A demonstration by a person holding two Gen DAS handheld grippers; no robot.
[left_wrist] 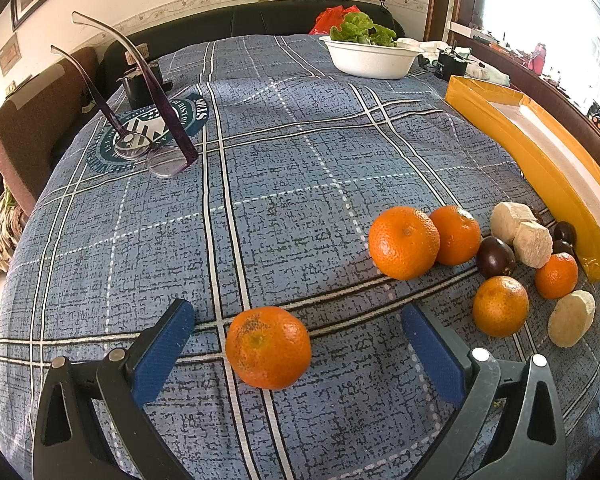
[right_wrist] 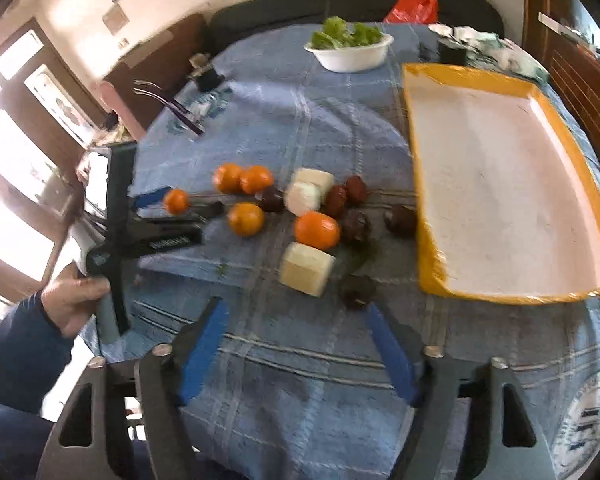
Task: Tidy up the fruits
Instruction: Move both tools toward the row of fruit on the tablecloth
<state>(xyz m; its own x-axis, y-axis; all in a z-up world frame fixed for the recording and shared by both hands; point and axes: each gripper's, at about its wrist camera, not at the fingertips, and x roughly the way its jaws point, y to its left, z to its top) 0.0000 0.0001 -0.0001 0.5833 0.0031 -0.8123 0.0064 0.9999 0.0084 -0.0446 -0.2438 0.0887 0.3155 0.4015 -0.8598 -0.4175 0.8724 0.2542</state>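
My left gripper (left_wrist: 296, 316) stands open low over the blue checked tablecloth. An orange (left_wrist: 268, 346) lies between its blue pads (left_wrist: 168, 344) with a gap on each side. To the right lie more oranges (left_wrist: 404, 242), a dark purple fruit (left_wrist: 496, 256) and pale peeled chunks (left_wrist: 532, 244). My right gripper (right_wrist: 296, 306) hangs open above the cloth with nothing between its fingers. Ahead of it sit a pale chunk (right_wrist: 306, 268), an orange (right_wrist: 316, 230) and several dark fruits (right_wrist: 356, 290). A yellow-rimmed white tray (right_wrist: 432, 268) lies to their right, with nothing in it.
Upturned glasses (left_wrist: 156, 148) rest at the far left of the table. A white bowl of lettuce (left_wrist: 370, 58) stands at the back, with a small black box (left_wrist: 144, 84) and a red bag (left_wrist: 332, 16) nearby. A person's hand (right_wrist: 72, 296) holds the left gripper's handle.
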